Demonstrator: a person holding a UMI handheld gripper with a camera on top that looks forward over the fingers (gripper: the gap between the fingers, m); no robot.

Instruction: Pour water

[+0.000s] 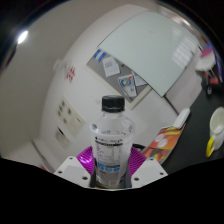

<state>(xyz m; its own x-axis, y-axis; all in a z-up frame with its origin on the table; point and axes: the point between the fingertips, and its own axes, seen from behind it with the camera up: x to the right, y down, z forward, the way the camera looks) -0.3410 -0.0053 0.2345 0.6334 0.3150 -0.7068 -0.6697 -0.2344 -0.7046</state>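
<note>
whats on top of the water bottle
A black cap is on top of the clear water bottle, so it isn't opened yet. The bottle's base is hidden between the gripper fingers, whose magenta pads press its sides.

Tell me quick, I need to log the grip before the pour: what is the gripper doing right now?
Gripper: closed on the clear plastic water bottle with the black cap, both purple pads pressing its sides, bottle upright.

White wall (75,70) w/ papers (110,68) stuck on, whiteboard (150,45) — bright light (22,37) nearby
</note>
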